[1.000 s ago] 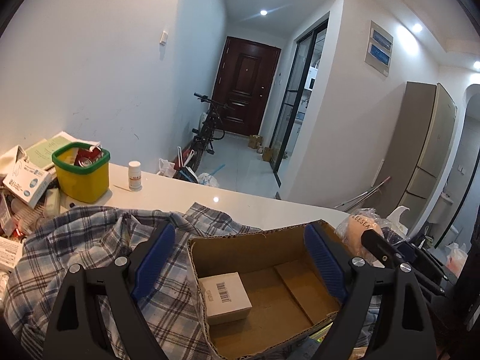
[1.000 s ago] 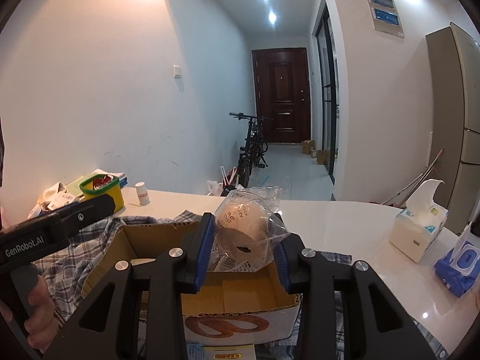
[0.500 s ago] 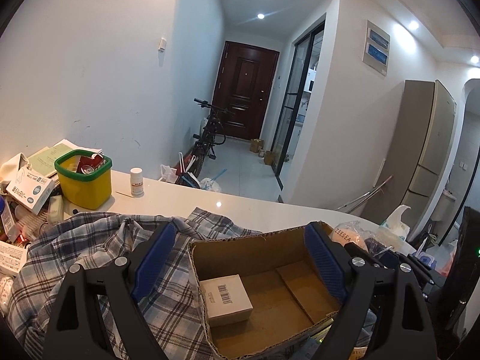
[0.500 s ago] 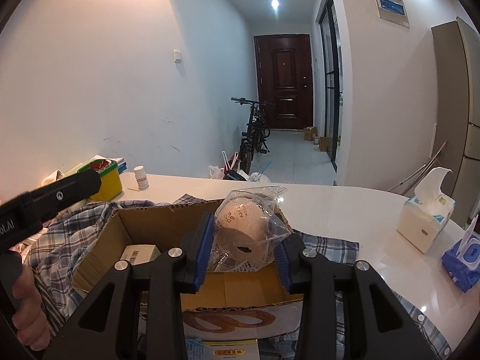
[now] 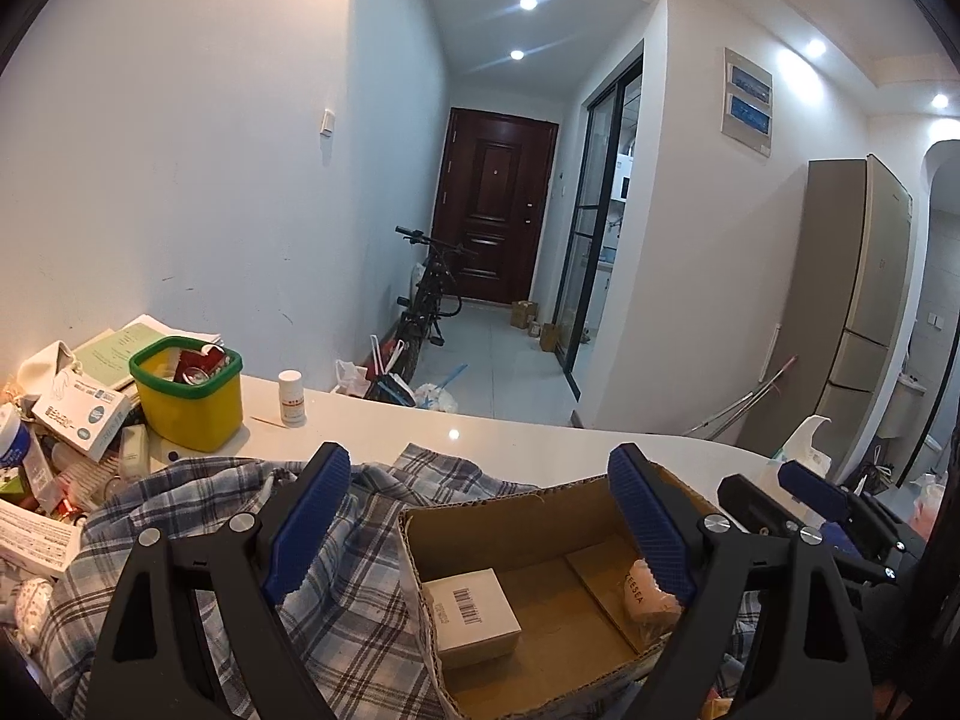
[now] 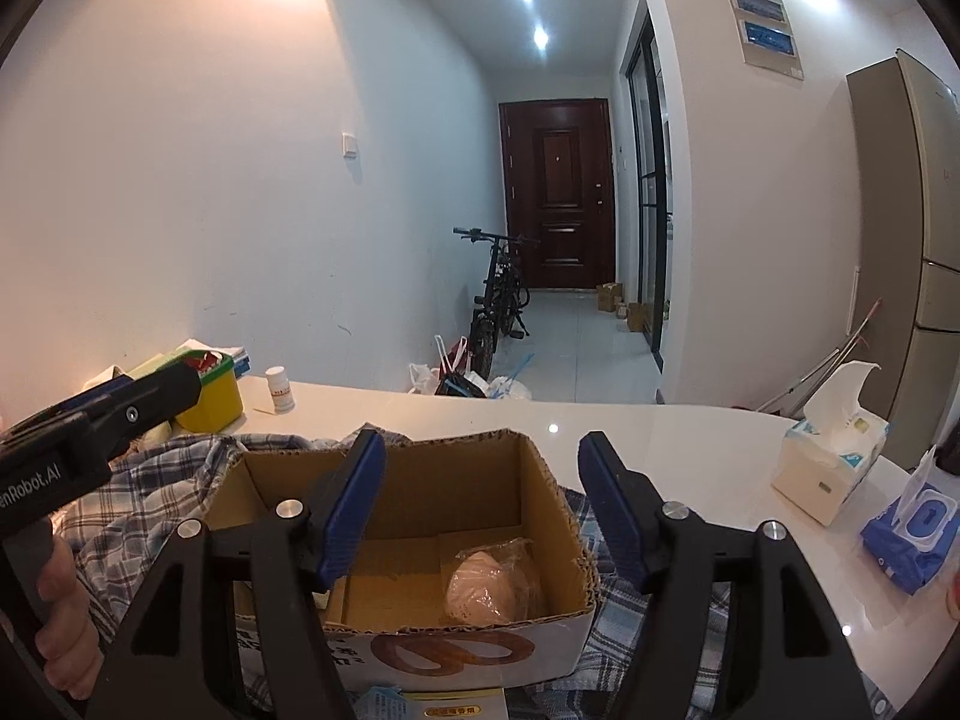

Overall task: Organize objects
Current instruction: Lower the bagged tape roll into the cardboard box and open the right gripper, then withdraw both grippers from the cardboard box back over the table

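Fingers on our right gripper [image 6: 480, 498] are spreading apart, with nothing between the blue pads [image 6: 354, 504]. A second ago they pinched the bagged pink sponge [image 6: 489, 588] above the cardboard box [image 6: 576, 534]; now that bag lies on the box floor at its right end, clear of both pads. In the left wrist view we see the same bag [image 5: 651, 600] partly hidden behind the right pad.

Our left gripper [image 5: 480, 516] stands wide, as it did a second ago, gripping nothing. Its 2 pads straddle the far wall of the box [image 5: 510, 516] from above. A small white carton with a barcode [image 5: 471, 615] sits inside at the left end, in the same spot as before.

Box rests on a plaid shirt [image 5: 198, 540] spread over the white counter [image 5: 540, 438]. A yellow tub with a green rim [image 5: 189, 396] and a small white bottle [image 5: 292, 399] stand at the counter's far left. A tissue box [image 6: 831, 468] and a blue wipes pack [image 6: 915, 531] sit off to the right. A hand [image 6: 60, 618] grips the left tool's handle.
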The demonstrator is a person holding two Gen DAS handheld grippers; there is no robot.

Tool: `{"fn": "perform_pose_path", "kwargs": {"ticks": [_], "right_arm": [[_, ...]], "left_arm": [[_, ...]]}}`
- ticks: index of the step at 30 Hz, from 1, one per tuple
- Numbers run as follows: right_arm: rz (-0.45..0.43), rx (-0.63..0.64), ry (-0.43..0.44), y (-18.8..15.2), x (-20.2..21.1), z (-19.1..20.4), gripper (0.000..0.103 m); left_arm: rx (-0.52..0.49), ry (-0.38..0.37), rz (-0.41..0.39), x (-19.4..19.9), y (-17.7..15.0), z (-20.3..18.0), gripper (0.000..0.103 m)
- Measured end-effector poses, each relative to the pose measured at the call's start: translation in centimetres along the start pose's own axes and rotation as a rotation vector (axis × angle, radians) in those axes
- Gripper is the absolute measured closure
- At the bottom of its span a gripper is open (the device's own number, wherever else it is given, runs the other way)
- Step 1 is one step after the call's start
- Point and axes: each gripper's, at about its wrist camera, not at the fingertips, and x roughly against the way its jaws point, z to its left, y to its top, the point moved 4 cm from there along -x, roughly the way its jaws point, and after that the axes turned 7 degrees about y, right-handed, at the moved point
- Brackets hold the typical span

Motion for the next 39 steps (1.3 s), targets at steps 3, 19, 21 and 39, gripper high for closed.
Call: {"fn": "perform_pose_path", "kwargs": {"ticks": [3, 19, 21, 39], "right_arm": [[0.007, 0.022, -0.19, 1.5, 1.4, 0.0, 0.037], [-0.34, -0.011, -0.121, 6.0, 19.0, 2.5, 0.036], [-0.355, -0.014, -0.106, 5.6, 19.9, 2.7, 0.036], [-0.357, -0.043, -0.112, 2.3, 23.5, 2.5, 0.016]], "left_arm": [[0.028, -0.033, 0.016, 2.1, 1.3, -0.1, 0.013], [-0.009, -0.016, -0.28, 18.1, 4.6, 0.3, 0.013], [0.008, -0.053, -0.276, 19.2, 4.2, 0.5, 0.013], [-0.008, -0.064, -0.247, 21.4, 0.1, 1.5, 0.0]]}}
